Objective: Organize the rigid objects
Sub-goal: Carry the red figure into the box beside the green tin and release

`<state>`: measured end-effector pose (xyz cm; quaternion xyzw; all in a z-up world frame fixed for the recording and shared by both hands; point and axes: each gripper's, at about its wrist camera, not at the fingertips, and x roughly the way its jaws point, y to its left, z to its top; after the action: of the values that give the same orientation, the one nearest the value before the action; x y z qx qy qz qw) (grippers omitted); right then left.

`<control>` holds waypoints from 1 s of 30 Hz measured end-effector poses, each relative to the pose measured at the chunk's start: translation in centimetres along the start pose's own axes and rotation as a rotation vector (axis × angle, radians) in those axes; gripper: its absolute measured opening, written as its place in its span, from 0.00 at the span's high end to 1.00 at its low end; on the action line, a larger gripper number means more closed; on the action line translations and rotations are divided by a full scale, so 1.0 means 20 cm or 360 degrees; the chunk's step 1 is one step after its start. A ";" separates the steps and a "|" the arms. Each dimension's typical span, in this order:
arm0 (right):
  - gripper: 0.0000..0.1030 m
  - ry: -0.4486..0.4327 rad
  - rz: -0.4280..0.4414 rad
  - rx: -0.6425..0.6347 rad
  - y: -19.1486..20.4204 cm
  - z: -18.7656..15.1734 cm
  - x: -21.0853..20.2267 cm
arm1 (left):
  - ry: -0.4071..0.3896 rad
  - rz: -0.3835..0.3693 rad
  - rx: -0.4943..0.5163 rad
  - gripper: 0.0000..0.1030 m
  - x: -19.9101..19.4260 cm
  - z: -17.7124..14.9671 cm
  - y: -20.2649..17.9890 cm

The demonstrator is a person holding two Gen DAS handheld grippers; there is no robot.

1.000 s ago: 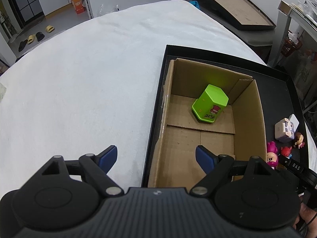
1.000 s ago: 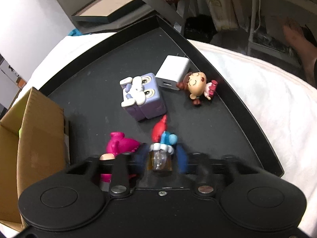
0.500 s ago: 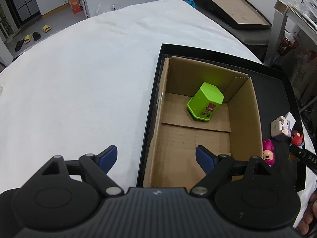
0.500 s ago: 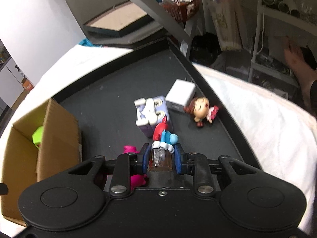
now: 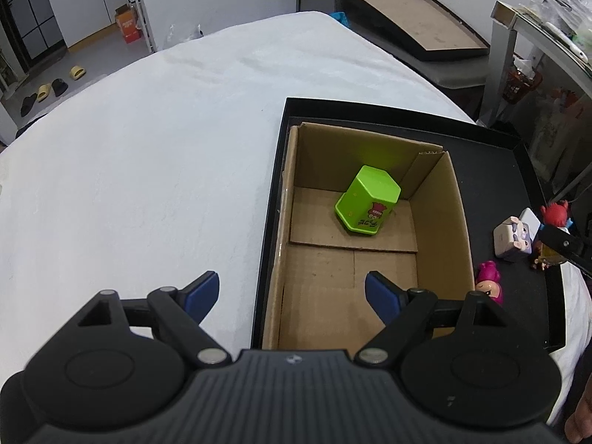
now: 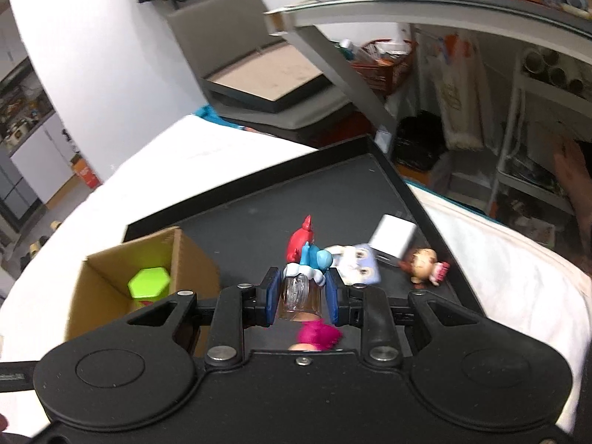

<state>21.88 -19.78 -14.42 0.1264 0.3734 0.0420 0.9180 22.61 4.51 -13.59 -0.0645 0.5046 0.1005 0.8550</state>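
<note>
My right gripper [image 6: 300, 294] is shut on a red-and-blue figurine [image 6: 304, 249] with a clear base and holds it above the black tray [image 6: 259, 222]; the figurine also shows at the right edge of the left wrist view [image 5: 555, 216]. A cardboard box [image 5: 440, 214] stands in the tray with a green hexagonal container [image 5: 368, 201] inside. My left gripper [image 5: 292, 292] is open and empty over the box's near left edge. A pink figurine [image 5: 489, 285], a purple cube toy [image 5: 512, 238], a white charger [image 6: 393, 238] and a brown-haired doll [image 6: 423, 263] lie on the tray.
The tray sits on a white cloth-covered table [image 5: 148, 155]. Another tray [image 5: 414, 26] rests on a grey chair beyond the table. A metal shelf with clutter [image 6: 481, 37] stands to the right.
My right gripper has lifted the red-and-blue figurine off the tray and tilted up toward the box. My left gripper has pulled back slightly and stays open.
</note>
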 end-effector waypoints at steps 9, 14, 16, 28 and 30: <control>0.75 0.0018 0.0151 -0.0147 0.19 0.00 -0.04 | -0.0009 -0.0041 0.0005 0.24 0.03 -0.01 0.02; 0.75 0.0018 0.0223 -0.0203 0.29 0.01 -0.04 | 0.0008 -0.0051 0.0002 0.38 0.06 -0.02 0.05; 0.75 0.0024 0.0246 -0.0225 0.33 0.00 -0.04 | 0.0025 -0.0063 -0.0010 0.46 0.08 -0.02 0.06; 0.75 0.0148 0.0395 -0.0303 0.57 -0.11 0.05 | 0.0076 -0.0116 -0.0076 0.82 0.17 -0.03 0.15; 0.75 0.0167 0.0411 -0.0309 0.60 -0.12 0.07 | 0.0086 -0.0152 -0.0094 0.90 0.17 -0.03 0.16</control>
<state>21.39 -7.51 -13.85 0.0818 0.3957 0.2021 0.8921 22.91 7.85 -16.88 -0.1163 0.5206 0.0725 0.8427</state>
